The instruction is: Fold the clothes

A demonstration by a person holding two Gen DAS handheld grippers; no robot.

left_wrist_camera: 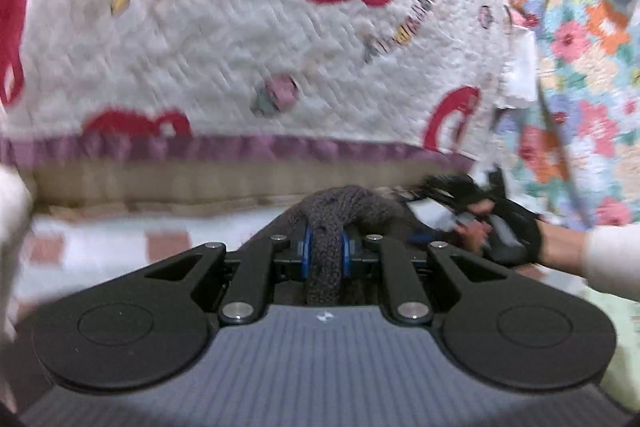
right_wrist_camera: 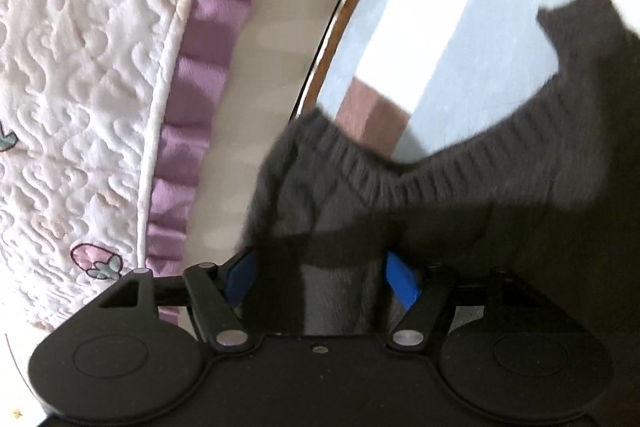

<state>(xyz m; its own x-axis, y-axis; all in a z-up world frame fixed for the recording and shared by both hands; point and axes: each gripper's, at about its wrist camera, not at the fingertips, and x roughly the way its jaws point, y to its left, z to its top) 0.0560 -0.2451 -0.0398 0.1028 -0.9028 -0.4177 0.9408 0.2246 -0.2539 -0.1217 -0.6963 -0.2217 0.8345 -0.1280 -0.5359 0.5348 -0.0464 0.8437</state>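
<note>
Two grippers, left (left_wrist_camera: pixel 325 247) and right (right_wrist_camera: pixel 320 275), at one grey knit (right_wrist_camera: pixel 400 179).

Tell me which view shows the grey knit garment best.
Right wrist: the grey knit garment spreads across the frame, ribbed edge visible, draped between the open fingers. Left wrist shows only a bunched fold pinched in the left gripper.

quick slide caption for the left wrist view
Left tongs shut on a dark grey knit garment, facing a white quilt with red bears.
</note>
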